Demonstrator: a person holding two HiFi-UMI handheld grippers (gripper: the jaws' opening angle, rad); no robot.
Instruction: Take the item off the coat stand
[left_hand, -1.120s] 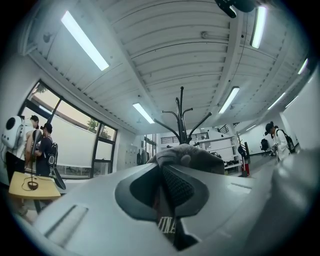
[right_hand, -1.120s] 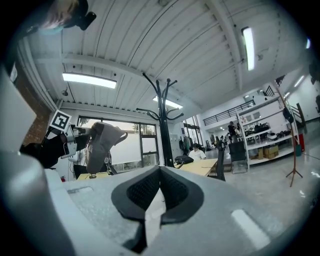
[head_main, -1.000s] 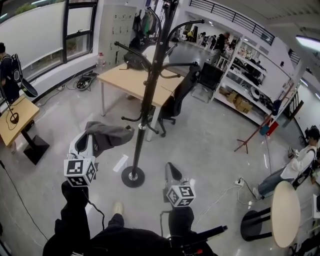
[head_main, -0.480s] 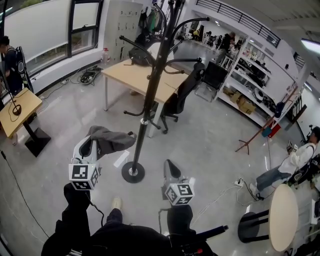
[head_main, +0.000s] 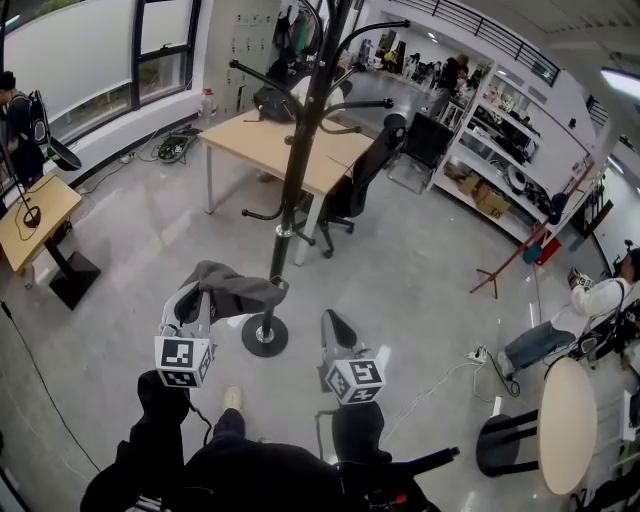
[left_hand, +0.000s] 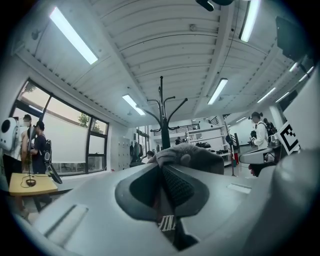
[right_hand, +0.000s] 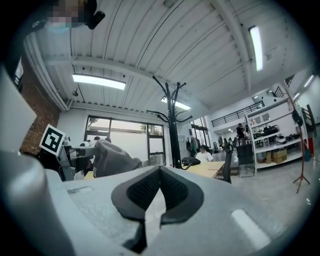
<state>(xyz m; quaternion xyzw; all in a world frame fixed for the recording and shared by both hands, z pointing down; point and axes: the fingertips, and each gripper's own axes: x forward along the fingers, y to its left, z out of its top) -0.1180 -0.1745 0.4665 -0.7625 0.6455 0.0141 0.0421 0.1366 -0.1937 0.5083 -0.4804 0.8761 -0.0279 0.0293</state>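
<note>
A tall black coat stand (head_main: 290, 170) rises from a round base on the floor. Just left of its pole, low near the base and off the hooks, a grey garment (head_main: 240, 288) hangs clenched in the left claw (head_main: 196, 297). Right of the base, the right claw (head_main: 333, 328) is closed on nothing.

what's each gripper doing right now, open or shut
Left gripper: closed on the grey garment.
Right gripper: closed, nothing between its jaws.
</note>
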